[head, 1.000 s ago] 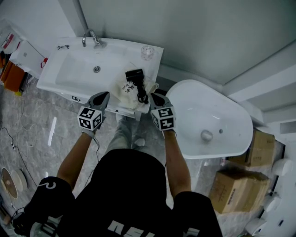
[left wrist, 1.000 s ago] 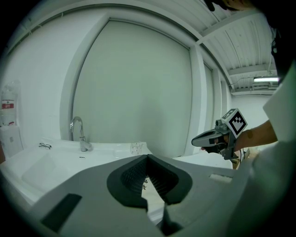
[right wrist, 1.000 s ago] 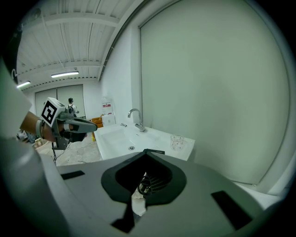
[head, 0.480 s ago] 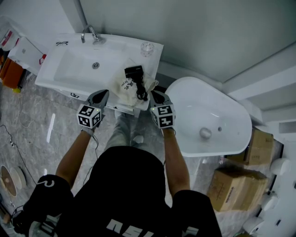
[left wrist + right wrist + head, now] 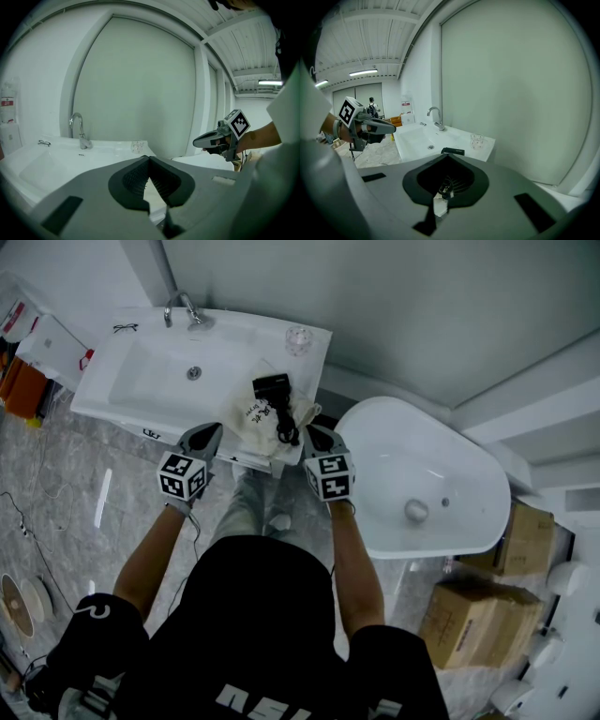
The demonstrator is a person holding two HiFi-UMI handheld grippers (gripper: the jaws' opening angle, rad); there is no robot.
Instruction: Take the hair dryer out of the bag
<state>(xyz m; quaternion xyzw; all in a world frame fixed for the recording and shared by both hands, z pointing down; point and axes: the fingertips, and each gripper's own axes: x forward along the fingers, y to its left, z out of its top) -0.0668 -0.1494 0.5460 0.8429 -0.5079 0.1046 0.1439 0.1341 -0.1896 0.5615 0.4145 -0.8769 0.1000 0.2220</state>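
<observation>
Black hair dryer [image 5: 272, 388] lies atop the cloth bag [image 5: 251, 420] beside the sink [image 5: 150, 381], seemingly already out; left gripper [image 5: 208, 434] and right gripper [image 5: 314, 434] have jaws together, empty.

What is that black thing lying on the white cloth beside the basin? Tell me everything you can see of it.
It is a hair dryer, matte black and plastic-looking, lying flat on a crumpled white cloth bag on the sink counter, right of the basin. Its boxy head points away from the person, the handle runs back toward them, and a dark cord sits bundled at the handle's end. It seems to rest on top of the bag, not inside it. Nothing else appears to touch it.
</observation>
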